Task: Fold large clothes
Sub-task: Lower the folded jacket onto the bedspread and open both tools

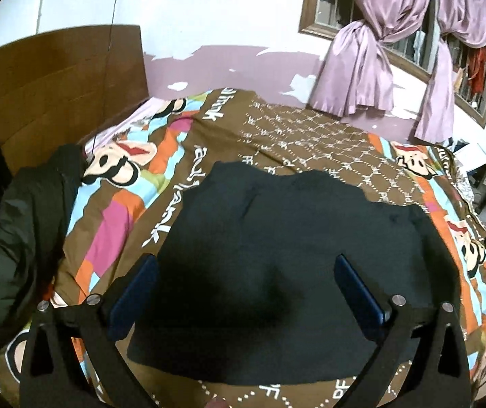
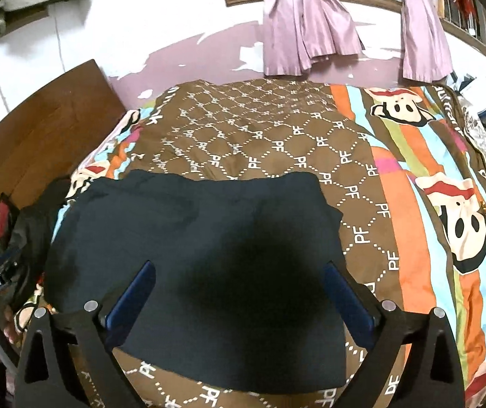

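- My left hand-held gripper (image 1: pixel 246 272) and right hand-held gripper (image 2: pixel 239 275) are both spread, holding nothing.
- The dark garment (image 1: pixel 277 255) lies folded at frame centre on the bed (image 2: pixel 413 204).
- Pinching just 1 layer could undo the fold.

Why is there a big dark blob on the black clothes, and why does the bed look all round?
Left wrist view: the blob is a soft shadow on the dark garment, between the open left gripper fingers. Right wrist view: a similar shadow lies on it under the open right gripper. Both views: the fisheye lens curves the patterned bedspread and darkens the corners.
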The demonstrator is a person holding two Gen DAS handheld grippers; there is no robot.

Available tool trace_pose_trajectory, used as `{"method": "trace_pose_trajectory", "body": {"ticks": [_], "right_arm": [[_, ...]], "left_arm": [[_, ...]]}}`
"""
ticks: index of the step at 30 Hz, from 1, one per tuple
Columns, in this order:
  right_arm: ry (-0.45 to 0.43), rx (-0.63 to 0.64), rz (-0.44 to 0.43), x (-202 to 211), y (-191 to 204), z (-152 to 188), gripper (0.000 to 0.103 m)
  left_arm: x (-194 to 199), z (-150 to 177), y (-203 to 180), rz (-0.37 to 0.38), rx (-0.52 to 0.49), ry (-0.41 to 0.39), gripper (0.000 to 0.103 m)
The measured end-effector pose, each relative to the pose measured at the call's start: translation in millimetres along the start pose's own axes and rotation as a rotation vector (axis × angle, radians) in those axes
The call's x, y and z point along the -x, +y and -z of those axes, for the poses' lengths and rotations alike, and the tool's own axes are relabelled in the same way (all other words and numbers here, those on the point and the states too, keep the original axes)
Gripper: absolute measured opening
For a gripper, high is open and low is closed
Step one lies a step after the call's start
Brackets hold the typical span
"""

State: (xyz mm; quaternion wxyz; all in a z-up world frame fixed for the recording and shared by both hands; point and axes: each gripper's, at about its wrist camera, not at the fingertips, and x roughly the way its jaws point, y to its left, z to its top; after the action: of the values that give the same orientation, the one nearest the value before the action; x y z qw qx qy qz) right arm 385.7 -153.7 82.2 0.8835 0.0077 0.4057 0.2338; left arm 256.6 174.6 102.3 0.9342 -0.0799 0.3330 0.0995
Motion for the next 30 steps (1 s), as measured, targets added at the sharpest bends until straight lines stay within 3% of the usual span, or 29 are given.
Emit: {"method": "trace_pose_trajectory", "body": {"ticks": [11, 22, 30], "right_arm": [[-0.108, 0.014, -0.019, 57, 33, 29, 0.1], [-0.311, 0.134, -0.027, 118, 69, 69, 0.103], [-0.358, 0.104, -0.043, 137, 74, 96, 0.103]], "left_arm": [[67, 10, -22, -0.001, -0.052, -0.084, 0.101], [121, 32, -33, 0.019, -0.1, -0.152, 0.101], [151, 47, -37, 0.013, -0.154, -0.226, 0.101]]}}
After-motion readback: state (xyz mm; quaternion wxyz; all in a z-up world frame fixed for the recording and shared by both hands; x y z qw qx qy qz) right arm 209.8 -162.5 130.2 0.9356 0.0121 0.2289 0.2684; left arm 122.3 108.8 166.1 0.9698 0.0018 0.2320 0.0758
